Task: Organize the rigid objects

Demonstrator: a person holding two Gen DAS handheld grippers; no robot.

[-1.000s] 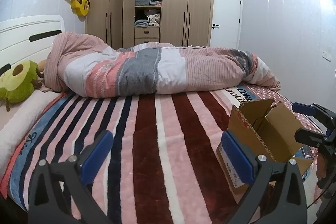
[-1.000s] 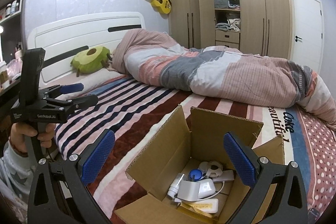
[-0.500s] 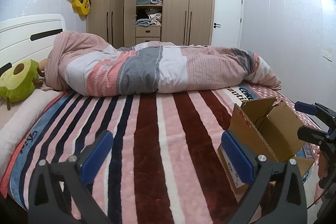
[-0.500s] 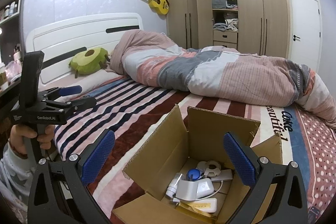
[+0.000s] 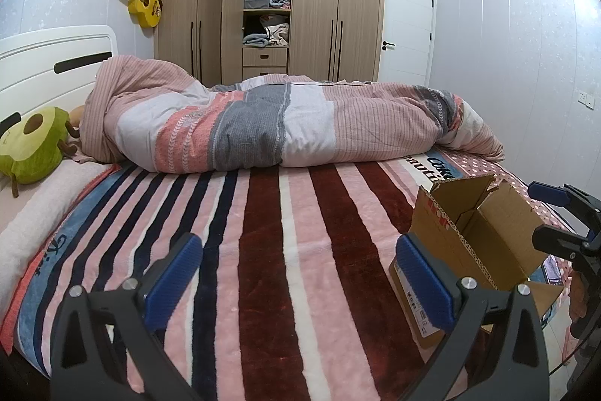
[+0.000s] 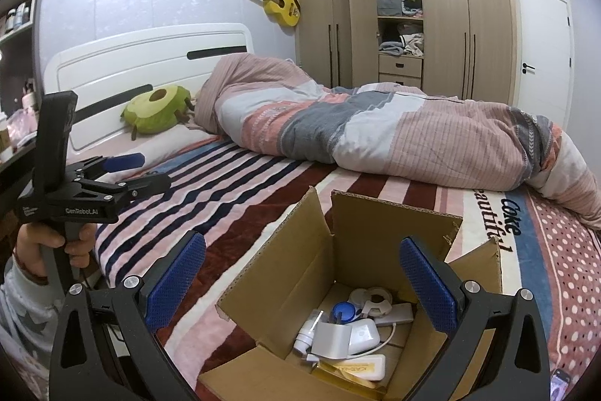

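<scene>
**Both grippers wide and bare over the bed, box at the near edge**

Since a second ago almost nothing has shifted: my right gripper (image 6: 302, 275) has crept slightly lower and nearer over the cardboard box (image 6: 300, 273), and my left gripper (image 5: 300, 279) hangs over the same stretch of striped blanket (image 5: 270, 250).

Both pairs of blue pads are spread wide, with nothing between them.

From the right wrist, the box sits open at 6 o'clock, flaps up, resting on the blanket at the bed's near edge. Inside it lie a blue cap (image 6: 342, 310), a white ring-shaped part (image 6: 372, 297), a white charger (image 6: 362, 333) with its cable, a small white spray bottle (image 6: 306, 339) and a flat yellow packet (image 6: 355, 369), all jumbled and touching.

From the left wrist, the same box stands at 4 o'clock, with my right gripper just beyond it at 3 o'clock.

A rolled duvet (image 5: 285, 126) lies across the far side at 12 o'clock, and an avocado plush (image 5: 32, 149) rests at 9 o'clock near the headboard.
</scene>
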